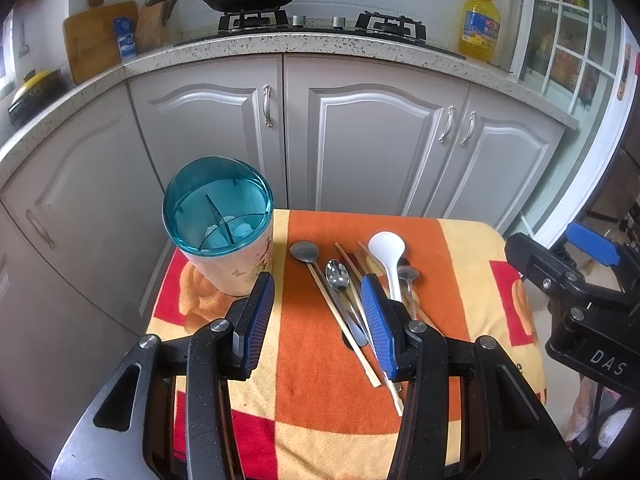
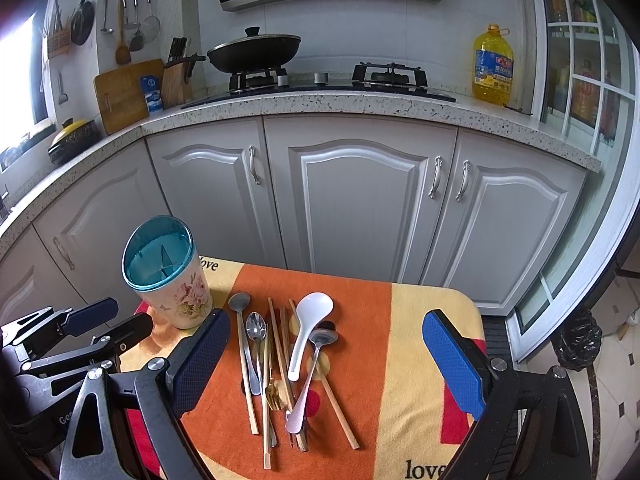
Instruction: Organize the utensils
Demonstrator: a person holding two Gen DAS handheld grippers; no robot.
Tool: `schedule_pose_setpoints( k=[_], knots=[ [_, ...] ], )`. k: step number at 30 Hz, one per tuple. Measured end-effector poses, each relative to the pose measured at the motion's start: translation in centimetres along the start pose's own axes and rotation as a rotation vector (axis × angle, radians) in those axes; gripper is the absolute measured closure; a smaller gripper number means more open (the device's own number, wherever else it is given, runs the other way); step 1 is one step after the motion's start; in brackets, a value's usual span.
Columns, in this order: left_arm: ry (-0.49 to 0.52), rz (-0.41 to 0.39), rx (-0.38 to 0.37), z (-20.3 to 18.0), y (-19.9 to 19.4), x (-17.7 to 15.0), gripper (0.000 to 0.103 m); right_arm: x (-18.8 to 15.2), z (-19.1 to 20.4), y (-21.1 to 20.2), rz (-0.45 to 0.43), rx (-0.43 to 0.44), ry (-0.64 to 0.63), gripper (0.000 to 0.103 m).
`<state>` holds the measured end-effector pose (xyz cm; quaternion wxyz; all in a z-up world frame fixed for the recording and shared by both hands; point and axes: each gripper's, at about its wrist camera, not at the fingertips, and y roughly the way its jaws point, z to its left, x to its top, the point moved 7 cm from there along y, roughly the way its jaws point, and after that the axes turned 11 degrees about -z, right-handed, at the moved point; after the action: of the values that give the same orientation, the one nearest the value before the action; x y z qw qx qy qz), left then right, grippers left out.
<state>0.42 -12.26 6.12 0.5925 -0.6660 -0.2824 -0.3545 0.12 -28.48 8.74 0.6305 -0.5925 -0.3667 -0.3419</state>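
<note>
Bare cloth lies right of the utensil pile; the holder crowds its left.

Utensil holder: translucent teal plastic rim, glossy floral-printed body. White ladle: smooth glossy plastic. Spoons: polished metal, mirror sheen. Chopsticks: pale matt wood. Towel: fuzzy napped cloth. Gripper pads: blue textured rubbery plastic.

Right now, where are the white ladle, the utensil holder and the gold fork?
white ladle [image 2: 317,305]: right wrist view, on its bowl.
utensil holder [image 2: 188,300]: right wrist view, on its floral wall.
gold fork [image 2: 273,395]: right wrist view, on its tines.
</note>
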Motion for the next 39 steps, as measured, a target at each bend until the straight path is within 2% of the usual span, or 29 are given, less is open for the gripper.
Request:
schedule_pose_setpoints(
  k=[22, 28, 36, 39],
  knots=[
    [-0.025, 0.050, -0.018, 0.2, 1.8, -1.0, 0.058, -1.4, -0.4, 1.6, 0.048, 0.008, 0.002, 0.007],
    [-0.062, 0.109, -0.030, 1.4, 3.2, -2.5, 0.058, -2.9, -1.2, 3.0, 0.087, 0.029, 0.025, 0.007],
    [-0.141, 0.224, -0.066, 2.3, 6.3, -5.8, 0.058, -6.4, -2.2, 7.4, 0.186, 0.088, 0.042, 0.007],
    [-0.164, 0.256, -0.074, 2.0, 7.8, -6.7, 0.059, -7.1, -2.3, 9.0, 0.219, 0.138, 0.068, 0.016]
  ],
)
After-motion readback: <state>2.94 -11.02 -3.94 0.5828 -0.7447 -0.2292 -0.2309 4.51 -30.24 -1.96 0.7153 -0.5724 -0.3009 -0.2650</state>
